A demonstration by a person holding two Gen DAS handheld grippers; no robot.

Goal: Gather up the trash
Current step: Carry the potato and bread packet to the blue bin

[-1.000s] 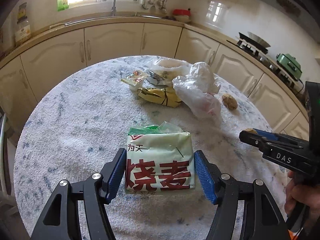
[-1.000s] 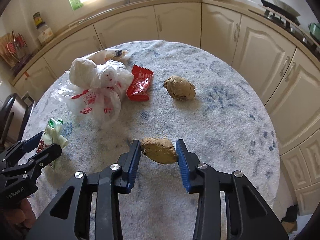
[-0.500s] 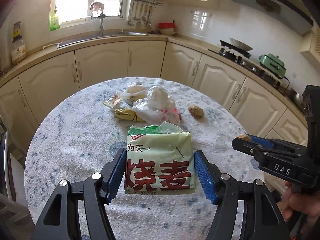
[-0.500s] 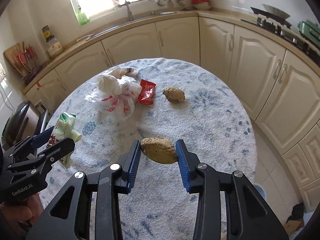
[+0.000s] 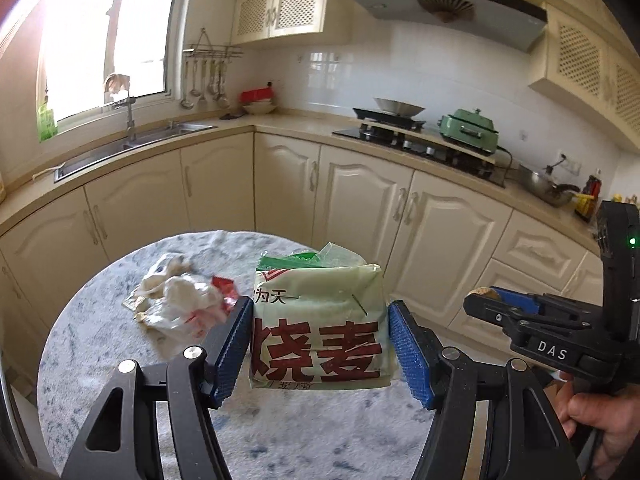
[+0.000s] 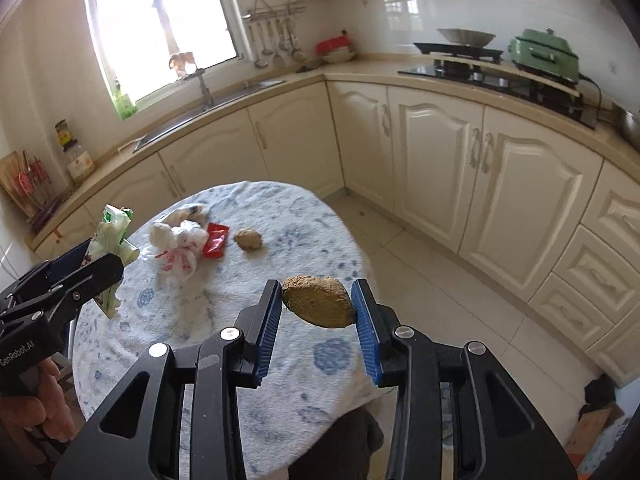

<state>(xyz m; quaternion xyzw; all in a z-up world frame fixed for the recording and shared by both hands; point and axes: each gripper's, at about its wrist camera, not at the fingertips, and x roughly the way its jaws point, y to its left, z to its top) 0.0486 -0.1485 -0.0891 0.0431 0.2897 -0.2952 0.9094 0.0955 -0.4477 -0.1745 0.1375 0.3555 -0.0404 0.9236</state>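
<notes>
The left gripper [image 5: 320, 344] clamps a green food packet [image 5: 318, 320] and the right gripper [image 6: 316, 312] pinches a brown husk lump [image 6: 318, 300], both held above the round table [image 6: 280, 380]. Toward the table's far edge lie a crumpled plastic bag [image 6: 178, 248], a red wrapper [image 6: 215, 242] and a second brown lump [image 6: 248, 239].

Daylight pours through the blown-out window [image 5: 104, 40] at left, glaring off the white wall tiles [image 6: 404, 4]; fisheye distortion bends the cabinets [image 6: 520, 176], corners vignette black, and the crumpled bag [image 5: 180, 304] appears slightly blurred.
</notes>
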